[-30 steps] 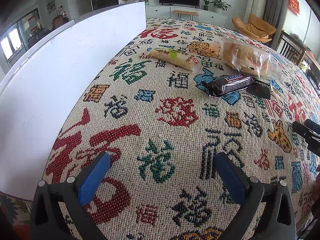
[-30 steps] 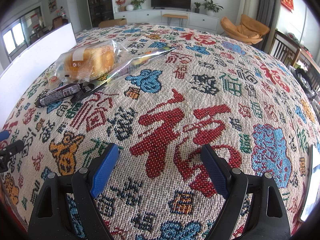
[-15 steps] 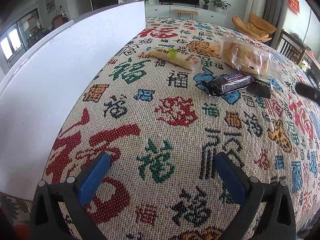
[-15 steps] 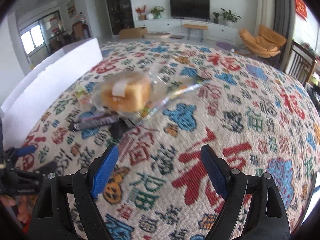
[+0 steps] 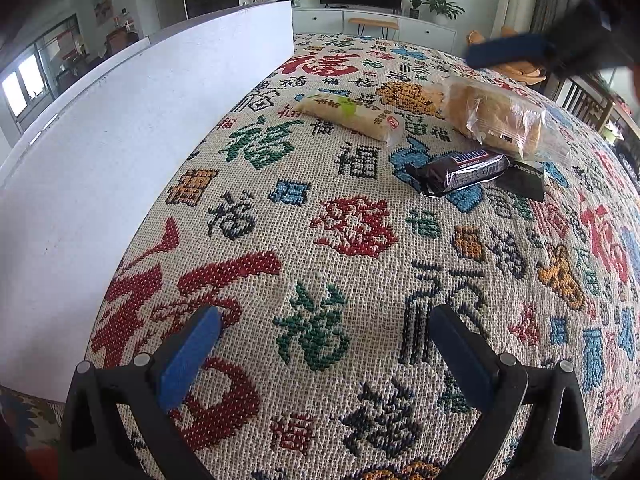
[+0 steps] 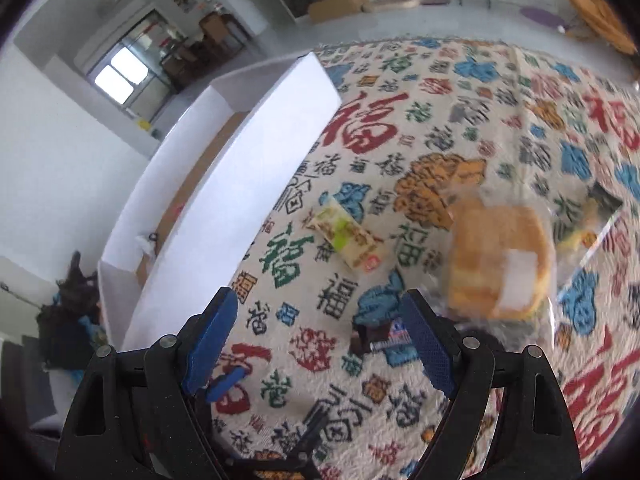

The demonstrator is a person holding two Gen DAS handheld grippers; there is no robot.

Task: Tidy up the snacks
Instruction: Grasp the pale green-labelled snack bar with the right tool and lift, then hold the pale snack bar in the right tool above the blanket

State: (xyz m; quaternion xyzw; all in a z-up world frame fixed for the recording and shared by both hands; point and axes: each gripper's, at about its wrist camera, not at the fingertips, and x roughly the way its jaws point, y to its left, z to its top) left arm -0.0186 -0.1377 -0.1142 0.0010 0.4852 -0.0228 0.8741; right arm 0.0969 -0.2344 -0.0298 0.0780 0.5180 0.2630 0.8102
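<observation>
Snacks lie loose on the patterned cloth (image 5: 352, 264): a pale wafer packet (image 6: 347, 240), a bagged bread loaf (image 6: 498, 264), a Snickers bar (image 5: 460, 170) and a small black sachet (image 5: 524, 180), none of them yet in the white box (image 6: 224, 184). The step in hand looks like the reach for a first pick. The right gripper (image 6: 320, 344) hangs above the pile with its jaws wide and nothing between them; the Snickers bar sits just under and beside its right-hand finger, the bread beyond that finger to the right, and the wafer packet ahead of the gap. The left gripper (image 5: 324, 348) is parked low with jaws equally wide and empty, all snacks well ahead of it and the box wall off its left finger. Next, I judge, the right hand needs to drop and centre one packet between the pads before closing. Against a second ago, the right gripper has swung from bare cloth to over the snacks and the box, now showing at the top right of the left view; the left view is otherwise unchanged.
</observation>
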